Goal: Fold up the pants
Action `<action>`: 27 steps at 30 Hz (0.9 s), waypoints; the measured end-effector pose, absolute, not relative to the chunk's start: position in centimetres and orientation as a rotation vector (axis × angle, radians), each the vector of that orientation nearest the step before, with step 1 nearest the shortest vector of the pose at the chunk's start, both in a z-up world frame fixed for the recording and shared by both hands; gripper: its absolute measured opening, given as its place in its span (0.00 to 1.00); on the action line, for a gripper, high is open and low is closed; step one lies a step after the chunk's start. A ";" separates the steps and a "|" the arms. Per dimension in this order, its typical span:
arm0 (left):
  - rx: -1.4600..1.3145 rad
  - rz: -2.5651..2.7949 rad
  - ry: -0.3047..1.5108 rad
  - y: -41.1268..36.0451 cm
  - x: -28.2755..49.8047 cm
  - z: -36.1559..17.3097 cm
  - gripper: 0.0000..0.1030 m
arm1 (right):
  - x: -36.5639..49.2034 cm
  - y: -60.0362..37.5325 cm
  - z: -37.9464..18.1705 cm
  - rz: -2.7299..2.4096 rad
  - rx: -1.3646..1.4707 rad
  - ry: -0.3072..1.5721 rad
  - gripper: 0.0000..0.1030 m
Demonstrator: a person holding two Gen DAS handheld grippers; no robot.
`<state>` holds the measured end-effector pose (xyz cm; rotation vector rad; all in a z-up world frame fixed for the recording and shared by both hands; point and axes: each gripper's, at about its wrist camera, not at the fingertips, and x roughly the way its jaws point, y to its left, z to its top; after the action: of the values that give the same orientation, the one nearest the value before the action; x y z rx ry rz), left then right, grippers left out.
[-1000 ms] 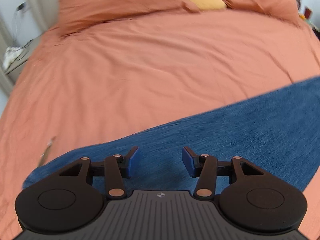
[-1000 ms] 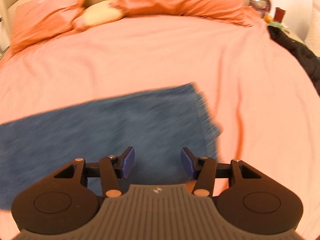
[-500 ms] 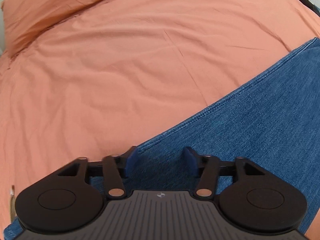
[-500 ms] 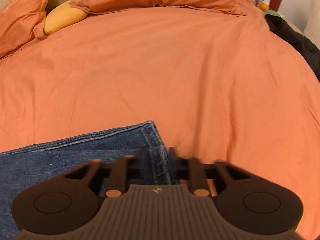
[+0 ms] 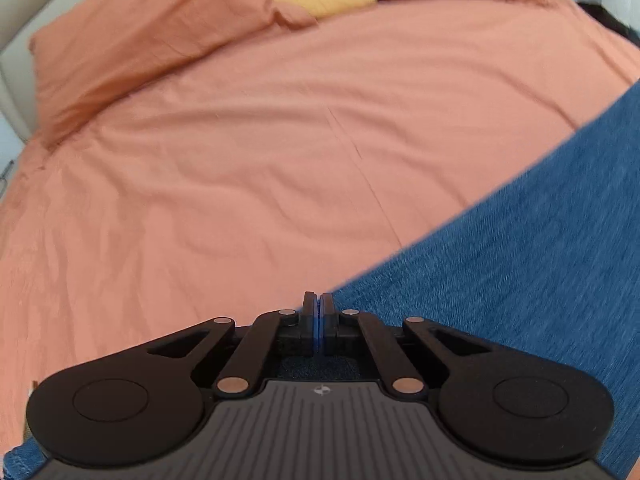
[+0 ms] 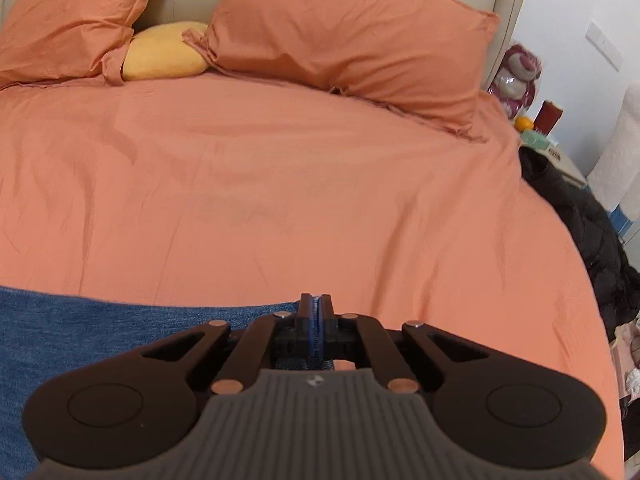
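Note:
Blue denim pants (image 5: 520,280) lie spread on an orange bed cover (image 5: 240,160). In the left wrist view the cloth runs from my left gripper (image 5: 319,300) up to the right edge, blurred by motion. That gripper is shut, its pads pinching the pants' long edge, with denim showing just beneath the fingers. In the right wrist view the pants (image 6: 100,328) fill the lower left. My right gripper (image 6: 316,300) is shut on their end corner, and a strip of denim shows between its pads.
Two orange pillows (image 6: 352,32) and a yellow cushion (image 6: 164,56) lean on the headboard. A black garment (image 6: 580,216) hangs over the bed's right side. Beyond it stand a plush toy (image 6: 516,76) and a white paper roll (image 6: 620,152).
Both grippers stood open over the denim and have closed on its edge. The right one slid to the end corner first. Both views now tilt up to the headboard.

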<state>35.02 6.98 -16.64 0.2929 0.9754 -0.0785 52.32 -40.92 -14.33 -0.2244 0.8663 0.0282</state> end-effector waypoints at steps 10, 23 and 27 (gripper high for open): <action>0.224 -0.082 0.997 8.0 37.2 -16.0 0.10 | 56.0 -39.9 -20.4 -0.031 -0.290 0.945 0.00; 0.197 -0.306 1.108 7.4 38.7 -18.7 0.58 | 56.5 -40.8 -21.0 -0.082 -0.260 0.968 0.29; 0.243 -0.294 1.073 6.2 38.0 -18.7 0.04 | 54.5 -41.2 -19.9 -0.081 -0.230 0.977 0.35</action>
<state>37.97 6.25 -18.68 0.2434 1.0727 -0.2944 54.52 -41.23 -19.87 -0.2299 0.9769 -0.0811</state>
